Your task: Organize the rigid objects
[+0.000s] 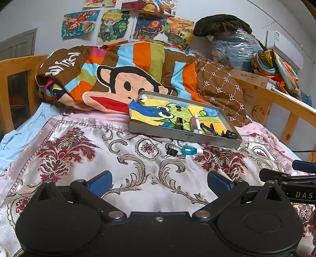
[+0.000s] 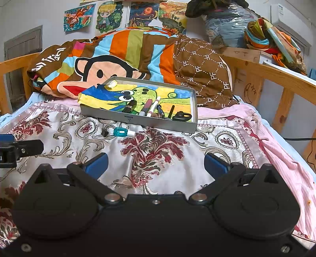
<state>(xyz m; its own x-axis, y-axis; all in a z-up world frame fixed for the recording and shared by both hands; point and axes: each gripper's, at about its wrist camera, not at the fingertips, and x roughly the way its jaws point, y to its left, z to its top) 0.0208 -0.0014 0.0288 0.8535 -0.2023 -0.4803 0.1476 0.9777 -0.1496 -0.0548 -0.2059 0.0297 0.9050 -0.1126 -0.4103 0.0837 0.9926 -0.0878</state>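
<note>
A wooden bed frame (image 2: 276, 73) rings the patterned satin bedspread (image 1: 138, 158). Behind it, a pale wall (image 1: 39, 13) carries bright cartoon drawings (image 1: 112, 25). Left of the bed stands a grey door (image 2: 21, 43); to its right an air conditioner (image 1: 286, 47) is mounted high.

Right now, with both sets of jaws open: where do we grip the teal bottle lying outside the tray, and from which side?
Grip the teal bottle across its teal body, coming from above. It lies on its side on the bedspread, white cap toward the right, so close across the short width. The black binder clip sits at its base; stay off that end.
</note>
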